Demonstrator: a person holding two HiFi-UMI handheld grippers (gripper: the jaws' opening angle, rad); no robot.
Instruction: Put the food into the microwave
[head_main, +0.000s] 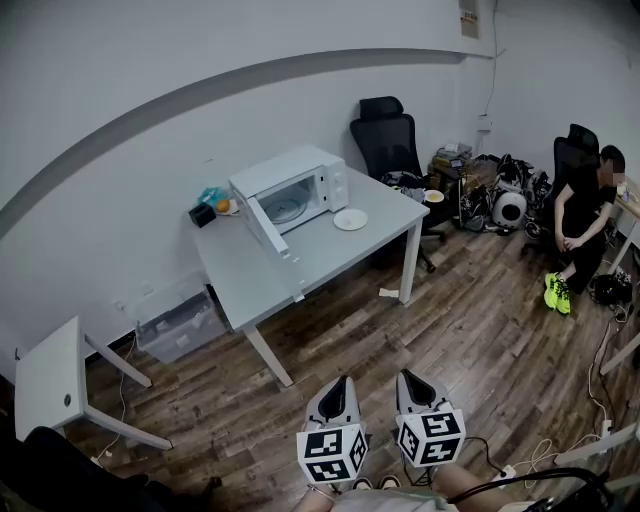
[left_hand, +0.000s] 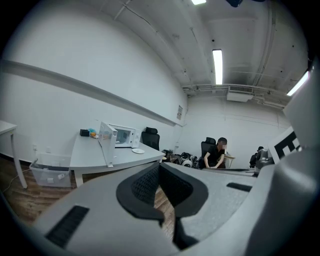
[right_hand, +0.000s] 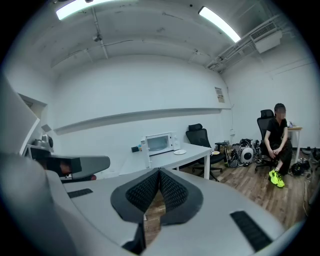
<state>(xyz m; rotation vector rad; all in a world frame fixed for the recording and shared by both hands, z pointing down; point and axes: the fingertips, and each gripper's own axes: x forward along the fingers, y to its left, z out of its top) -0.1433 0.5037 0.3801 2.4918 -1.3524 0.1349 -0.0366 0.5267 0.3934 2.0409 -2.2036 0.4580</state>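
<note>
Grey left tongs (head_main: 343, 385) and grey right tongs (head_main: 408, 382): both pressed together, empty, well short of the microwave. Ahead, the pale grey bench (head_main: 235, 275) carries the white box microwave (head_main: 288, 172), door open. The round white plate (head_main: 350, 219) lies just beside it, likely nearer the right tongs.

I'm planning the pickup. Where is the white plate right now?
In the head view, the white plate sits on the grey table, just right of the open microwave.

An office: white desk (head_main: 238, 278), black swivel chairs (head_main: 390, 140), ceiling strip lights (left_hand: 217, 62), equipment clutter (head_main: 500, 190) along the wall.
</note>
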